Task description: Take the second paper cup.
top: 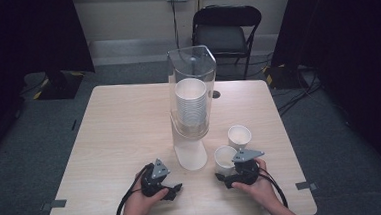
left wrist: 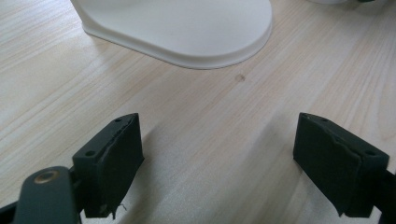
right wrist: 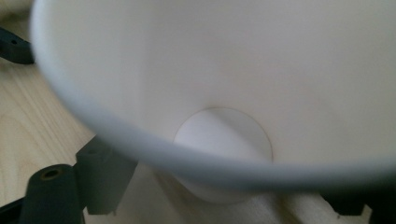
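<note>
A white paper cup (top: 225,158) stands upright on the table right of the dispenser's foot. My right gripper (top: 223,174) is open, with one jaw on each side of this cup's lower part. In the right gripper view the cup (right wrist: 233,70) looms close, its inside and round bottom showing, and my right gripper (right wrist: 229,196) straddles it; I cannot tell whether the pads touch it. My left gripper (top: 176,191) rests low on the table left of the foot. In its own view my left gripper (left wrist: 217,163) is open with bare wood between the jaws.
A clear cup dispenser (top: 192,92) holding a stack of several white cups stands mid-table on a white foot (left wrist: 187,28). A second paper cup (top: 239,136) stands just behind the first. A black folding chair (top: 226,30) is beyond the wooden table (top: 124,126).
</note>
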Demonstrator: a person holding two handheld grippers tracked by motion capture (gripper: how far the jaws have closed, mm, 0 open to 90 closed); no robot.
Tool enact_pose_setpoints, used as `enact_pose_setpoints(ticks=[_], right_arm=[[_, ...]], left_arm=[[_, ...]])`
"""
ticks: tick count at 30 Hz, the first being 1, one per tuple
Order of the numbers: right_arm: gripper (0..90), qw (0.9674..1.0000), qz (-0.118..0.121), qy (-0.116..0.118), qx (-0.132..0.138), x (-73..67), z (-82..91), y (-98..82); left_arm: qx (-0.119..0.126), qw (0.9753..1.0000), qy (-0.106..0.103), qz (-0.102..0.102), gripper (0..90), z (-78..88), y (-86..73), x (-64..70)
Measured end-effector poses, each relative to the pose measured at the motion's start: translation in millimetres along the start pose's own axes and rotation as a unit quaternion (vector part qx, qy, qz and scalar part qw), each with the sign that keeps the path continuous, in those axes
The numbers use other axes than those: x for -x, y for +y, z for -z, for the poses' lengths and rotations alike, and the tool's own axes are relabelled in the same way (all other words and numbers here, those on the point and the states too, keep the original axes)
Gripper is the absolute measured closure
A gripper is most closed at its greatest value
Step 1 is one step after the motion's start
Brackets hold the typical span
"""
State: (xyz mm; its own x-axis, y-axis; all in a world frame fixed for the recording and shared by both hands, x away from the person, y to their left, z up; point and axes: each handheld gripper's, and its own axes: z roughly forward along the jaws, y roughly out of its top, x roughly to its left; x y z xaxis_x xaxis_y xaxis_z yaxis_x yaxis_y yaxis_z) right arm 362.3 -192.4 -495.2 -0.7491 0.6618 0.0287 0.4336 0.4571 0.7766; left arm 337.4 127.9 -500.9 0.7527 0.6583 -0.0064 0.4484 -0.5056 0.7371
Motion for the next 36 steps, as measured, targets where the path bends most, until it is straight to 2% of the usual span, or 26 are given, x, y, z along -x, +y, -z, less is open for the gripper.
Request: enact_pose_setpoints(ticks=[7,11,14,17,36], right_arm=[[14.8,0.9999,-0.004,0.007,-0.010,3.9,12.9,-4.7],[14.9,0.9997,-0.011,0.019,-0.013,10.7,21.7,-9.7],[14.9,0.9995,-0.016,0.018,-0.021,14.5,28.9,-13.9],[14.7,0.9995,-0.012,0.020,-0.020,18.7,38.4,-19.1],[14.7,0.9992,-0.027,-0.005,-0.027,48.1,78.3,-55.8]], left_arm=[[0.000,1.0000,0.000,0.000,15.3,0.0,0.0,-0.1],[0.000,1.0000,0.000,0.000,15.2,0.0,0.0,-0.1],[0.000,1.0000,0.000,0.000,15.3,0.0,0.0,0.0],[0.000,1.0000,0.000,0.000,15.2,0.0,0.0,0.0],[-0.001,1.0000,0.000,-0.003,15.3,0.2,0.2,-0.4]])
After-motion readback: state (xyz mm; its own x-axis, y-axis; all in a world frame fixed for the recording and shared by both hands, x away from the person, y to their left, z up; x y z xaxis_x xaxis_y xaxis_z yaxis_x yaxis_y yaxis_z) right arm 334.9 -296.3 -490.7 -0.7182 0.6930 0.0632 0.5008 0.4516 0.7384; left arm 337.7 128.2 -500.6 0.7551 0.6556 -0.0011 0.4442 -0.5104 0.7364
